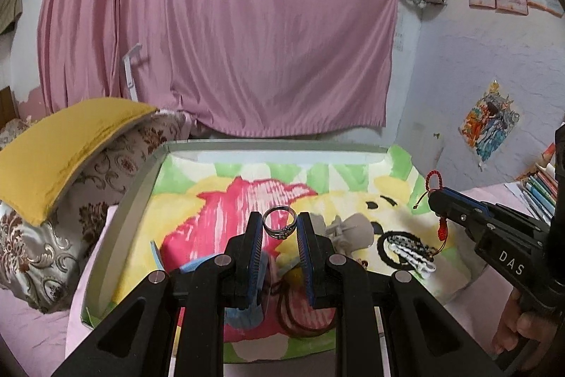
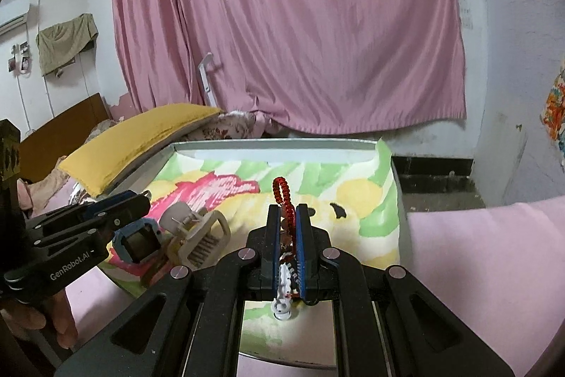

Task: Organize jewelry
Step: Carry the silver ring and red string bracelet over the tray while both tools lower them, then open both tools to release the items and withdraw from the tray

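Note:
My left gripper (image 1: 279,224) is shut on a silver ring (image 1: 279,222), which stands upright between its blue pads above a colourful cartoon cloth (image 1: 219,196) lining a tray. My right gripper (image 2: 286,212) is shut on a red braided bracelet (image 2: 282,192), whose loop sticks up past the fingertips; a white charm (image 2: 281,308) hangs below the pads. In the left wrist view the right gripper (image 1: 432,198) comes in from the right with the red bracelet (image 1: 433,181) in its tips. A beige hair claw (image 1: 348,228) and a black-and-white bracelet (image 1: 406,246) lie on the cloth.
The tray's grey rim (image 1: 141,186) runs along the left, beside a yellow cushion (image 1: 63,147) on patterned pillows. A blue watch (image 2: 136,241) and the hair claw (image 2: 201,232) lie near the left gripper (image 2: 106,211). Pink bedding (image 2: 494,271) lies right, a pink curtain (image 1: 219,23) behind. A hand (image 1: 522,324) holds the right gripper.

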`<state>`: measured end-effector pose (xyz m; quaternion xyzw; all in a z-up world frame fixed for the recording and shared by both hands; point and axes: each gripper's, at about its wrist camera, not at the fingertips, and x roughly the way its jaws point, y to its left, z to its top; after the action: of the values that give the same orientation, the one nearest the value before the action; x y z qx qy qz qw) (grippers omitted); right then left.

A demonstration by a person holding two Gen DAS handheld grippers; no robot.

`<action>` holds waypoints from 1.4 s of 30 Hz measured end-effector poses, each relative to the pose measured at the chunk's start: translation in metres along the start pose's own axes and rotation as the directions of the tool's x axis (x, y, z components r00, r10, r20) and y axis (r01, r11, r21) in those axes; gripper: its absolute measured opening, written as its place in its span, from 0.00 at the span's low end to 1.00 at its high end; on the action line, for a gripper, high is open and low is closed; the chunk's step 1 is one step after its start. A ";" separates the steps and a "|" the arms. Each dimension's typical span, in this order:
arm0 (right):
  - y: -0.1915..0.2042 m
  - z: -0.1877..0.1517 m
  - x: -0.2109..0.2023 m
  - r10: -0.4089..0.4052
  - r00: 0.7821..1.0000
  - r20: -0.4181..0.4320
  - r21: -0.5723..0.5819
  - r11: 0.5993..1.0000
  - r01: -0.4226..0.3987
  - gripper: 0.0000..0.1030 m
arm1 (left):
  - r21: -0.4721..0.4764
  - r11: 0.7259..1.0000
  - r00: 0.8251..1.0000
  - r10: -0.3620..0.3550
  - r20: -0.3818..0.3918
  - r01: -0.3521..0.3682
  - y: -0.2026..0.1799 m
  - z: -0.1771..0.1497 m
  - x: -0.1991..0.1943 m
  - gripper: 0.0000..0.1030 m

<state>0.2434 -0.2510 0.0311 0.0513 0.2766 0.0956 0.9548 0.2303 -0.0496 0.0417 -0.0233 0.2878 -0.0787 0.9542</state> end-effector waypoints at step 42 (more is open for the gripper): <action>-0.004 -0.013 0.026 0.057 0.983 -0.172 0.070 0.996 -0.046 0.30 | -0.032 0.998 0.996 -0.055 -0.063 0.053 0.004 -0.006 0.012 0.33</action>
<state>0.2591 -0.2491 0.0061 0.0815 0.3604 0.1152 0.9221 0.2378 -0.0472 0.0301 -0.0432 0.3187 -0.1010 0.9415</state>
